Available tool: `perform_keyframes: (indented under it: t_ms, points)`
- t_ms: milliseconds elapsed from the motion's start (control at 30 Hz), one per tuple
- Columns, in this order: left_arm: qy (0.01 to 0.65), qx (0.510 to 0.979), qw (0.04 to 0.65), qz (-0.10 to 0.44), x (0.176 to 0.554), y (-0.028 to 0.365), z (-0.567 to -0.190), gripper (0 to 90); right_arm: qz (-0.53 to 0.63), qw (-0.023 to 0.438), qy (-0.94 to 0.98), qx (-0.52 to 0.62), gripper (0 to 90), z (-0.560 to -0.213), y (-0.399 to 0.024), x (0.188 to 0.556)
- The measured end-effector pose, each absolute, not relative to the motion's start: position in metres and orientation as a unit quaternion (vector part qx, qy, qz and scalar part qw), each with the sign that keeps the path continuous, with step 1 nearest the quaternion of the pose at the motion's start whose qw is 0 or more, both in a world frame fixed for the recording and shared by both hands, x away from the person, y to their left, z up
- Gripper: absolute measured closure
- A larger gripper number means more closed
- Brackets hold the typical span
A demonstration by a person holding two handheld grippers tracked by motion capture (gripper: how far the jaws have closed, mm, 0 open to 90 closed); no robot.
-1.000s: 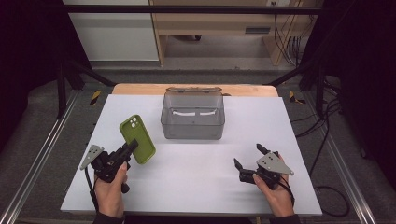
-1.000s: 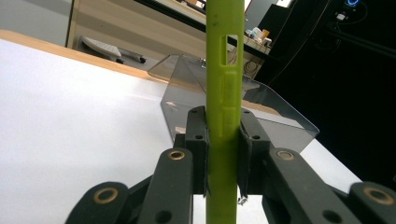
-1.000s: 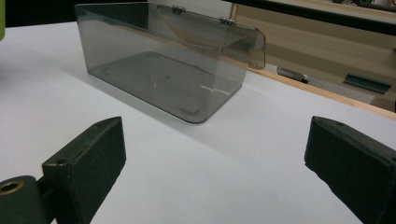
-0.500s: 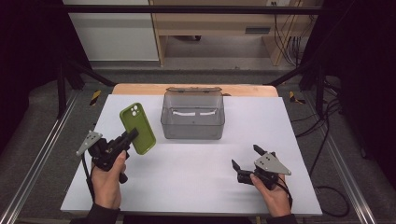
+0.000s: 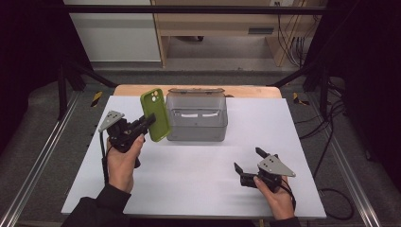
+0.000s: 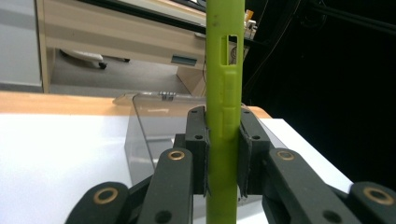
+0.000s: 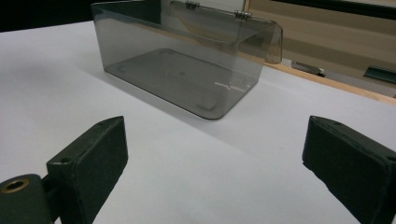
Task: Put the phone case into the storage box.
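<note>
A green phone in its case (image 5: 155,114) is held upright, lifted off the table, just left of the clear grey plastic box (image 5: 196,116). My left gripper (image 5: 145,124) is shut on its lower edge; in the left gripper view the green phone (image 6: 225,107) stands edge-on between both pads (image 6: 199,154). The box (image 7: 187,60) is empty and its hinged lid is folded open at the back. My right gripper (image 5: 247,160) rests low near the table's front right, jaws wide open with nothing between them, the box some way ahead of it.
A white table top (image 5: 198,170) sits on a wooden board (image 5: 142,90). Dark metal frame rails run along both sides. Beyond the far edge stand a wooden bench and cables on the floor.
The left gripper has lifted the green phone off the table and carried it up and toward the box, tilting it upright. The right gripper has stayed put.
</note>
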State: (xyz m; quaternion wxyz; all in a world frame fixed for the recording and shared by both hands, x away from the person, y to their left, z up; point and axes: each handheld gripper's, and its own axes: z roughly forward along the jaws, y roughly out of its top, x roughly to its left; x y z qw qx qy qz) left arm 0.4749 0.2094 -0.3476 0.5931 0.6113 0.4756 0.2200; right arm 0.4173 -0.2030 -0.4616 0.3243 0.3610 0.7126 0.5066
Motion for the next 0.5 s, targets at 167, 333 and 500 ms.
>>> perform_keyframes:
  t_ms: [167,333,500]
  points:
    - [0.475,0.621,0.585,0.216,0.488,0.199,-0.344,77.4,0.508,0.321,0.712,0.363,6.8,-0.462,-0.204,0.418]
    - [0.478,0.62,0.582,0.22,0.496,0.195,-0.344,77.4,0.511,0.319,0.709,0.366,6.6,-0.462,-0.203,0.419]
    - [0.48,0.625,0.572,0.227,0.502,0.191,-0.346,77.4,0.51,0.319,0.712,0.362,6.2,-0.464,-0.201,0.419]
